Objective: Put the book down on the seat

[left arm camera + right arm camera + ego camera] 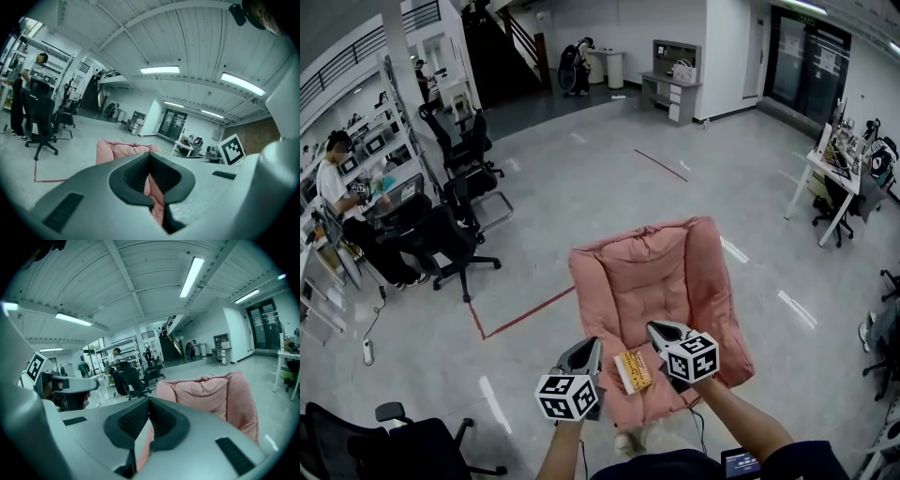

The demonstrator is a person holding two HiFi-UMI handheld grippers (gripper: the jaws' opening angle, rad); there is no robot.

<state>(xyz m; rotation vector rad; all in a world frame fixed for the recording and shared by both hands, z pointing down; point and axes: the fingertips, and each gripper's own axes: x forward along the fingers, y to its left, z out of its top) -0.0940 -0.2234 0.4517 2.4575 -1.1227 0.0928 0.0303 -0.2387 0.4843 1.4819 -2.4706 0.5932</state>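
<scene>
A pink cushioned seat (652,281) stands on the floor in front of me. A small yellow-orange book (633,370) lies flat on its front part, between my two grippers and held by neither. My left gripper (587,347) hovers just left of the book with its jaws together. To the right of the book my right gripper (658,329) is shut and empty. The left gripper view shows the left gripper (151,157) aimed at the seat (117,150). In the right gripper view the right gripper (149,401) also faces the seat (206,392). Neither gripper view shows the book.
Black office chairs (455,239) and a seated person (333,178) at a desk are at the left. A red tape line (525,314) runs on the floor left of the seat. Another black chair (384,445) is at the bottom left, a white desk (830,173) at the right.
</scene>
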